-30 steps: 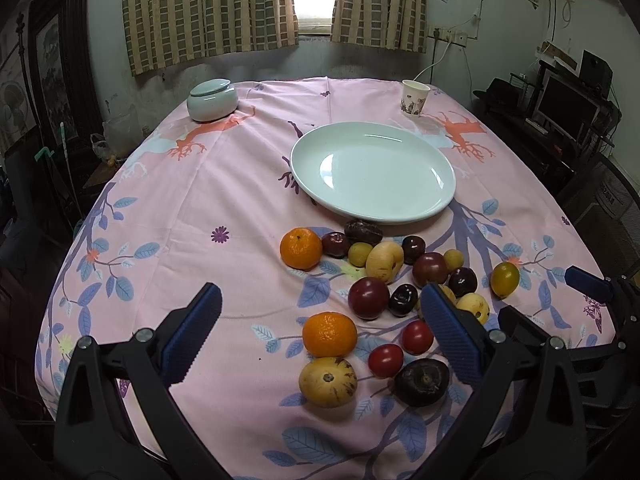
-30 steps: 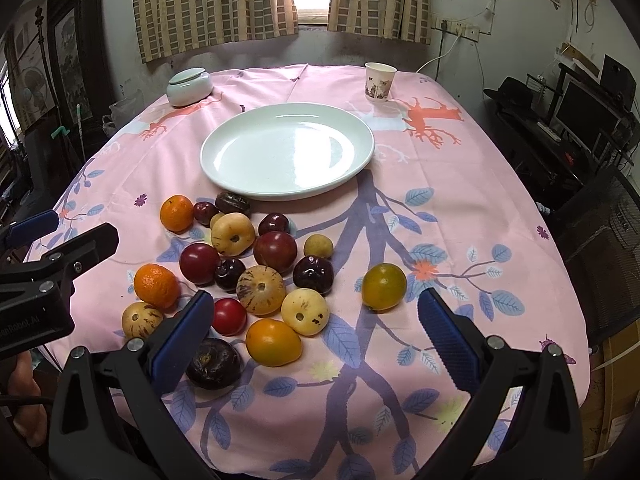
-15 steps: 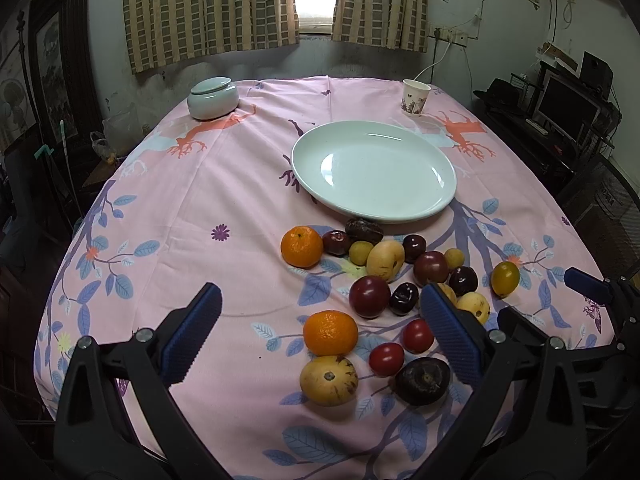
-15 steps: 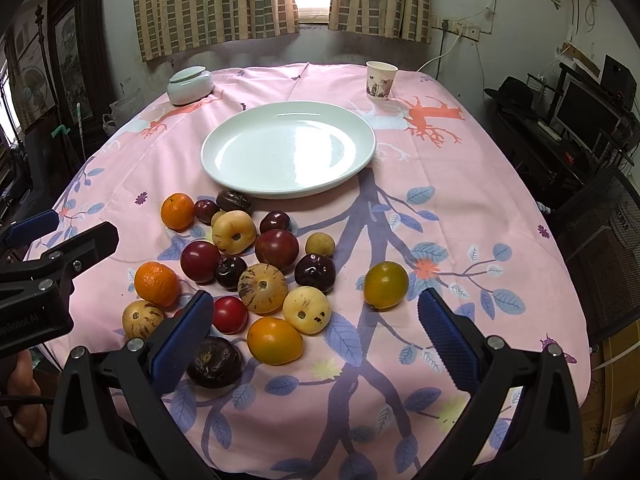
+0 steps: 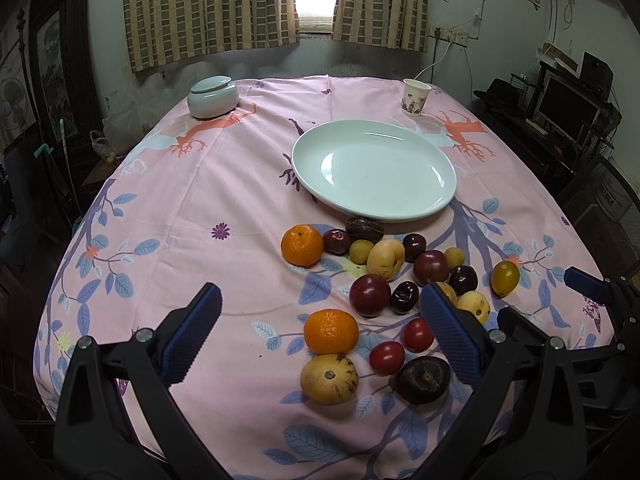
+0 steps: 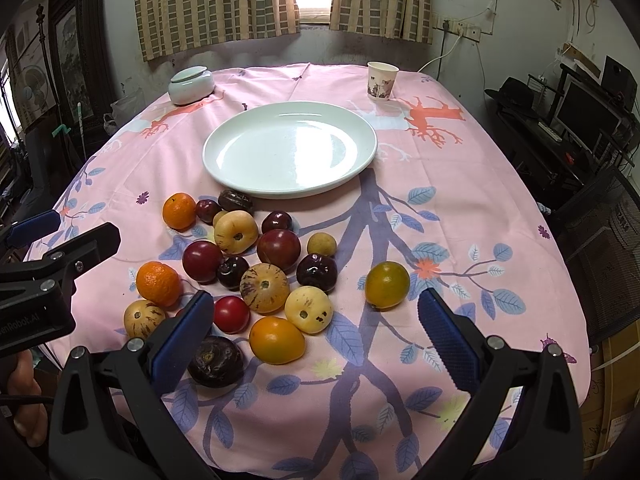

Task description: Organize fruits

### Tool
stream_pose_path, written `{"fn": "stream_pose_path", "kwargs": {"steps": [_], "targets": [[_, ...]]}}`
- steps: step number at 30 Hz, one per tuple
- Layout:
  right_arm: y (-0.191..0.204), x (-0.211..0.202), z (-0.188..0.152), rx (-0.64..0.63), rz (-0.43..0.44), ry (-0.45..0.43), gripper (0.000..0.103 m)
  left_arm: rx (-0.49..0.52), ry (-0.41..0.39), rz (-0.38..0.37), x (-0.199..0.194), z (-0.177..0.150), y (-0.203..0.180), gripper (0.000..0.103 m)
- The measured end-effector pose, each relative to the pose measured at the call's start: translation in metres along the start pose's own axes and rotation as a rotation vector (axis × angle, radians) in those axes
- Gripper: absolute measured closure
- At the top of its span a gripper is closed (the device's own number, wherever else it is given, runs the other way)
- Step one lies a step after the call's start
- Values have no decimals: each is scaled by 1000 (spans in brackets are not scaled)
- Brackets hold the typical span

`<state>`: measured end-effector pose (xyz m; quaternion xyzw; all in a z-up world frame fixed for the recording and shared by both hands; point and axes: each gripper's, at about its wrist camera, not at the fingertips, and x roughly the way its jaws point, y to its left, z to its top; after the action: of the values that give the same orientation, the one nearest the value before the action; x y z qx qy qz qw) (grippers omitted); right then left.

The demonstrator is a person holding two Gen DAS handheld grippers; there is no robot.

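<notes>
Nothing has moved. Both tongs, left (image 5: 320,334) and right (image 6: 316,332), hang wide open and empty over the table (image 5: 200,208). Fruit (image 6: 264,288) lies between and ahead of them, the plate (image 6: 224,168) beyond.

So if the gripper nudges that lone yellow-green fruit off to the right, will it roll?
Probably: the yellow-green fruit looks round and smooth, and sits alone on flat tablecloth with nothing beside it to stop it. Its glossy skin may slip between the pads.

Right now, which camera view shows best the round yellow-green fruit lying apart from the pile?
The right wrist view: the yellow-green fruit lies large and unobstructed near the centre. The left wrist view shows it smaller, near the right edge.
</notes>
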<state>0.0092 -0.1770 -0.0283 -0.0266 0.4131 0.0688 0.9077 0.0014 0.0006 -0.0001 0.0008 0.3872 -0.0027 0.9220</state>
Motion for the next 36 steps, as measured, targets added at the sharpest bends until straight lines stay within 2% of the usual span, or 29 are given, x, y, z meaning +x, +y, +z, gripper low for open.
{"fn": "stream_pose_path", "kwargs": {"steps": [4, 14, 20, 25, 29, 32, 36], "targets": [[0, 1, 0, 3, 15, 2, 1, 0, 0, -1, 0, 0, 0, 2], [0, 1, -3, 24, 115, 6, 1, 1, 1, -6, 4, -3, 5, 2], [0, -5, -8, -25, 74, -3, 1, -4, 9, 8, 9, -8, 10, 2], [-19, -2, -29, -39, 9, 30, 1, -22, 39, 27, 18, -27, 24, 2], [-32, 3, -45, -21, 45, 50, 1, -33, 87, 33, 27, -40, 32, 2], [-37, 8, -42, -23, 73, 44, 1, -50, 129, 37, 36, -53, 40, 2], [-54, 25, -24, -28, -3, 18, 3, -70, 154, 37, 37, -64, 45, 2]]}}
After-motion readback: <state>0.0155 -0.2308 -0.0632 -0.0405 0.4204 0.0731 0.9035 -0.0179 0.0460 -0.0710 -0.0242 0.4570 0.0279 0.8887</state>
